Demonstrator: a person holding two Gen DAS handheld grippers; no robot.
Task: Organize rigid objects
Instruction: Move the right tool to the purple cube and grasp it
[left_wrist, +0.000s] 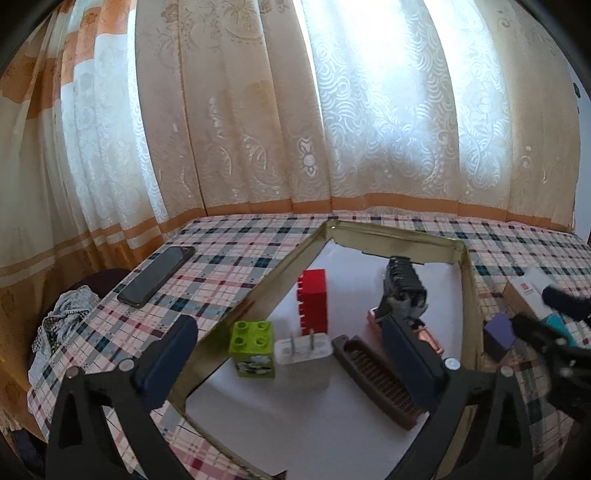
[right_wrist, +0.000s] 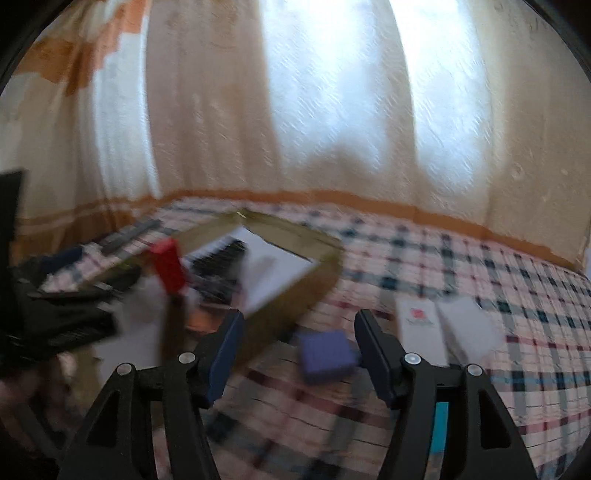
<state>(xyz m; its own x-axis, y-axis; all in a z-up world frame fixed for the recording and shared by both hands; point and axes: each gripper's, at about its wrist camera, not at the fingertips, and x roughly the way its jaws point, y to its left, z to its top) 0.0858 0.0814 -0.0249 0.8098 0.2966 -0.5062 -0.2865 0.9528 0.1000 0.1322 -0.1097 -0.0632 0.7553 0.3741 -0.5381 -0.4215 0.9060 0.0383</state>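
A shallow gold-walled tray (left_wrist: 280, 273) with a white floor lies on the checked table. In it stand a green brick (left_wrist: 253, 349), a white charger plug (left_wrist: 303, 360), a red comb block (left_wrist: 313, 301), a brown brush (left_wrist: 380, 380), a black clipper head (left_wrist: 404, 291) and a copper item (left_wrist: 428, 338). My left gripper (left_wrist: 291, 354) is open and empty over the tray's near end. My right gripper (right_wrist: 299, 350) is open and empty above a purple block (right_wrist: 325, 356) outside the tray (right_wrist: 314, 291). The right wrist view is blurred.
A black phone (left_wrist: 157, 277) lies on the table left of the tray. White boxes (right_wrist: 421, 328) and a teal item (right_wrist: 441, 424) lie right of the purple block (left_wrist: 498, 334). Curtains hang behind the table. A cloth (left_wrist: 62, 314) hangs off the left edge.
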